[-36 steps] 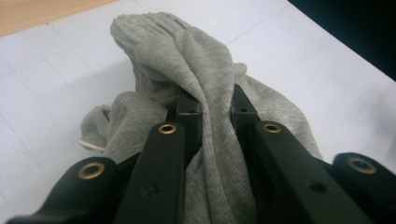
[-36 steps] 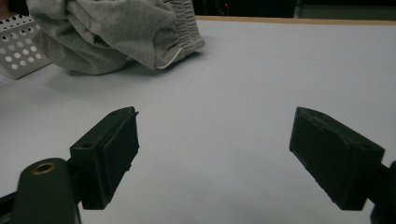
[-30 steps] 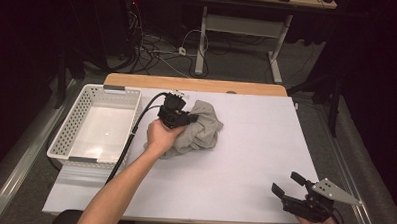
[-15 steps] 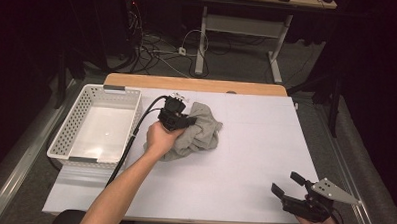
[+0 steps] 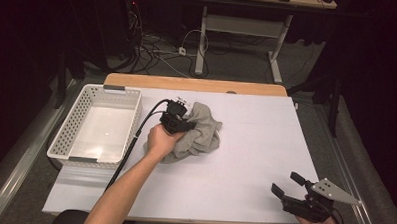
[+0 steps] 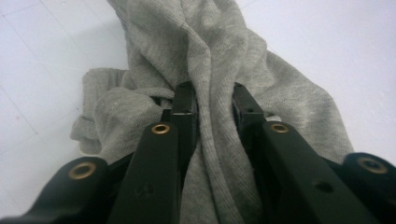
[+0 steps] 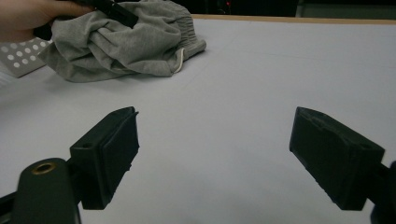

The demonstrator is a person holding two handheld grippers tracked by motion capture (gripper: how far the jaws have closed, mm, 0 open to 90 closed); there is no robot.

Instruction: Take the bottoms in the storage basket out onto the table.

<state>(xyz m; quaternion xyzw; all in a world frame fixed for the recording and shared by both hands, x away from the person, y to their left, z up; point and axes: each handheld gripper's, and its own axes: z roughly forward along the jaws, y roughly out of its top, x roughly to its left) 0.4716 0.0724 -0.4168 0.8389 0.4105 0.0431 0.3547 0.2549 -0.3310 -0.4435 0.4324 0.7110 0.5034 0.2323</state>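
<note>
A crumpled grey garment (image 5: 202, 133) lies on the white table (image 5: 255, 144), just right of the basket. My left gripper (image 5: 188, 124) reaches into its left side from the person's hand. In the left gripper view the gripper (image 6: 212, 93) has a thick fold of the garment (image 6: 219, 46) pinched between its pads; the jaws have just been opening a little with the fold still between them. My right gripper (image 5: 287, 183) rests at the near right table edge, wide open with nothing between its jaws (image 7: 215, 122). From there the garment (image 7: 126, 42) shows far off at the upper left.
A white perforated basket (image 5: 65, 132) stands at the table's left side with nothing in it; its corner (image 7: 18, 58) shows beside the garment. A black cable (image 5: 135, 140) trails from the left gripper along the forearm. Beyond the far wooden edge are desk legs and floor cables.
The left hand and the bunched garment have shifted only slightly. The right gripper has kept still and open.
</note>
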